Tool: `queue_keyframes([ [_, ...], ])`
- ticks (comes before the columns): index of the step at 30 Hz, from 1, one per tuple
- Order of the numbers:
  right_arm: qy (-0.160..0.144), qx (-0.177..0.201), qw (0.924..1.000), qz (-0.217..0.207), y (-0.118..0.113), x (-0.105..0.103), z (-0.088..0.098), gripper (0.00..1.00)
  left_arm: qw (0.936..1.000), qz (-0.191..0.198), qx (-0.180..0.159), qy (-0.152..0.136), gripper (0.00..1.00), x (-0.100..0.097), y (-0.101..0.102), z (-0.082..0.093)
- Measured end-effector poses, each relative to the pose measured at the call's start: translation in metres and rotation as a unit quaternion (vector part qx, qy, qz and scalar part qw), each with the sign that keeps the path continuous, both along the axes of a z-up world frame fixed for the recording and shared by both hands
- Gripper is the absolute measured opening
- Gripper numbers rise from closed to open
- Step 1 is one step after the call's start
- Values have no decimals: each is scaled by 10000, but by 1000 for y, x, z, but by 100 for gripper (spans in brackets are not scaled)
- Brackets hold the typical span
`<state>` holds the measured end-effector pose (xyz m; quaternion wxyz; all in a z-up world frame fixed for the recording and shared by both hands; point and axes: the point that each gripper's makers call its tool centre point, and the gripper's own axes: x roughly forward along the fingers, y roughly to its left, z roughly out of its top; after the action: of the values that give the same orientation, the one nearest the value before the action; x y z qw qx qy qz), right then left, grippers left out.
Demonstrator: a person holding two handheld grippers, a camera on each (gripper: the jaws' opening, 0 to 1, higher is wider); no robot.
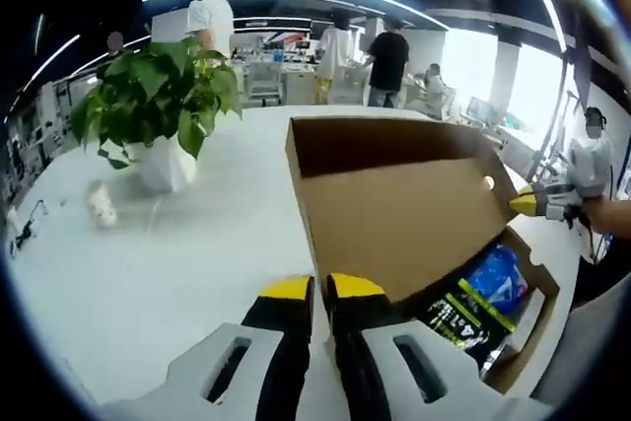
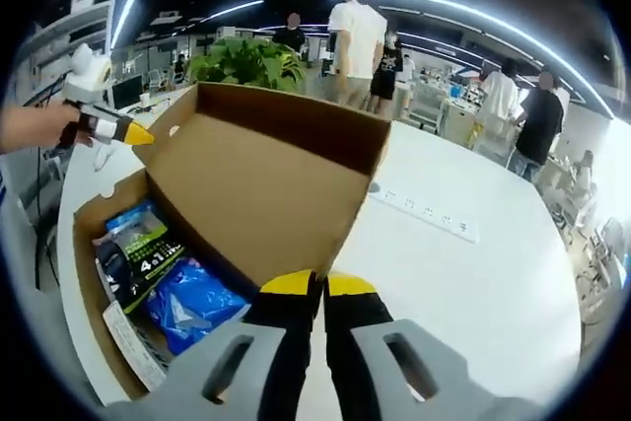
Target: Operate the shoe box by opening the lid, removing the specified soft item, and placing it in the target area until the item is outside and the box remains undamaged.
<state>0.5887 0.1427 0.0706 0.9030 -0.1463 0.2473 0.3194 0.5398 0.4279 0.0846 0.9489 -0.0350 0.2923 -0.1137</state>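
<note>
The shoe box (image 2: 197, 244) sits on the white worktop (image 2: 473, 283) with its lid (image 2: 266, 184) raised steeply, and both sets of fingers sit at the lid.

The right gripper (image 2: 317, 285) has its yellow-tipped fingers clenched together, pressed at the lid's edge; whether a fold of card sits between them I cannot tell. It seems to be propping the lid up.

The left gripper (image 1: 323, 288) is likewise clenched at the lid's near edge, probably steadying it so the hinge is not strained.

The lid is plain brown corrugated card, matte, with turned-up side flaps. Inside lie a glossy blue soft packet (image 2: 197, 305) and a black-and-green pouch (image 2: 148, 253), crinkled film, not yet lifted.

Beyond stands a leafy plant (image 1: 158, 96) in a white pot.
</note>
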Motion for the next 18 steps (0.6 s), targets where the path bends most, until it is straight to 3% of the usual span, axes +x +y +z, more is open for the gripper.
queue_keyframes([
  [18,223,63,9997,16,0,11,-7,2,9995,61,154,256,2,10,1,-13],
])
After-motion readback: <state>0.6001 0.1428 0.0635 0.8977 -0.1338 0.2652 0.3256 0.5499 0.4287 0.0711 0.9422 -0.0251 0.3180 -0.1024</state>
